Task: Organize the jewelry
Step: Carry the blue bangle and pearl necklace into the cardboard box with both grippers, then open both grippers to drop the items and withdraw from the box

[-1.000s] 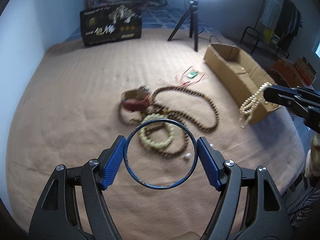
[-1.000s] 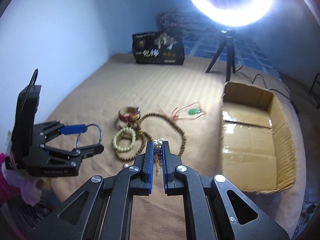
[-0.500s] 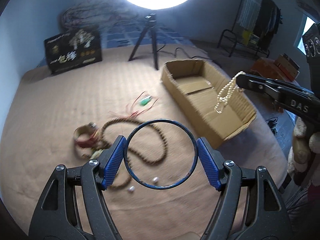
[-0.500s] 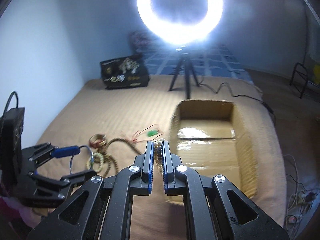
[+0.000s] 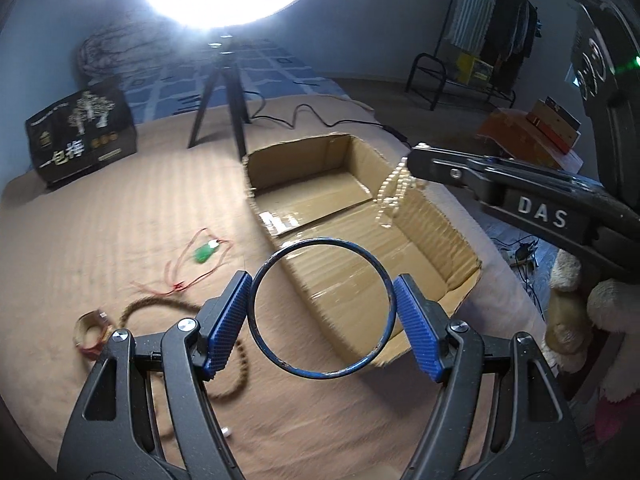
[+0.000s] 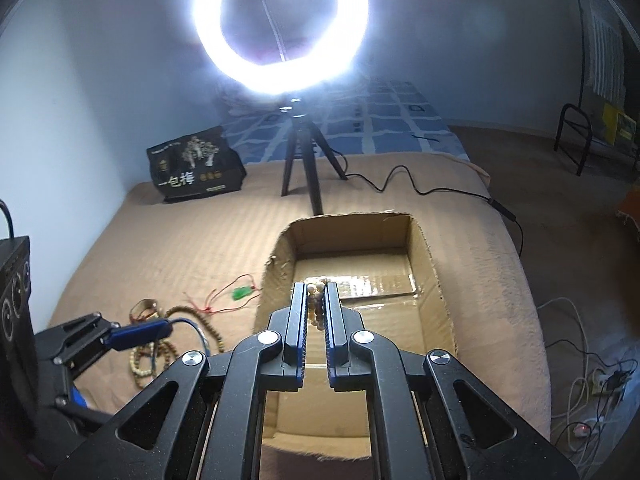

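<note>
Both grippers have swung from the jewelry pile to the cardboard box [image 6: 424,264]. Right gripper [image 6: 315,304] fingers pinch a pearl strand [image 5: 394,190] above the box; left gripper [image 5: 322,312] fingers clamp a blue bangle [image 5: 322,308] over its near rim. Next, I judge: release each inside.

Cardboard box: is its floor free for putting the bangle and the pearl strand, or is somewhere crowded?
The cardboard box floor looks bare between all four walls. Crowding lies left of it: the green pendant, wooden beads and cuff.
</note>
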A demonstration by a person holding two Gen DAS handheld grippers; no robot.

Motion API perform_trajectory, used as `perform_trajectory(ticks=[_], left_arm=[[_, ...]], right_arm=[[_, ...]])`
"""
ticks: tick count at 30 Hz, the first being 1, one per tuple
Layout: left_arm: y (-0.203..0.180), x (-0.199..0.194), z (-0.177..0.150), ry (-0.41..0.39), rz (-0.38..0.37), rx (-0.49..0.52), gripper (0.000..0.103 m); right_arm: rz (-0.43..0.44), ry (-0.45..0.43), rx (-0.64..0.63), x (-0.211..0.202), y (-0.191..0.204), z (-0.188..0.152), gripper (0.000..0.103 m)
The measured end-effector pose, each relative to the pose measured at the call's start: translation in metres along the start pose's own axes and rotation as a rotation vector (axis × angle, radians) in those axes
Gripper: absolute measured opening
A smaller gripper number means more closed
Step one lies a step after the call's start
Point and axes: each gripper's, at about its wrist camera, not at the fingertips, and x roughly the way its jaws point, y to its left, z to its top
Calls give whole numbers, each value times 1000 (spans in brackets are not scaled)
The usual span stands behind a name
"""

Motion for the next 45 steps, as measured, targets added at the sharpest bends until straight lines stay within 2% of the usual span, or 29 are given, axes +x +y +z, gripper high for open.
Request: perform_trajectory(ticks=[15, 18, 20, 22, 24, 37, 45], left_arm=[[-25, 38, 7, 27, -59, 2, 74], [-23, 42, 7, 32, -62, -3, 75], [-23, 43, 7, 38, -68, -12, 79], [-22, 45, 7, 47, -76, -21, 81], [-21, 45, 7, 51, -69, -19, 81], [-14, 29, 3, 31, -41, -1, 81], [5, 5, -3, -2, 1, 20, 81]], right_arm=[[-9, 41, 84, 23, -33, 4, 6], [-39, 46, 73, 24, -32, 4, 7], [-47, 51, 78, 26, -33, 5, 11], [-54, 48, 86, 25, -34, 5, 32], [-69, 32, 88, 23, -34, 5, 47], [-109, 15, 84, 12, -32, 7, 49], [-130, -29, 77, -6, -19, 7, 66]])
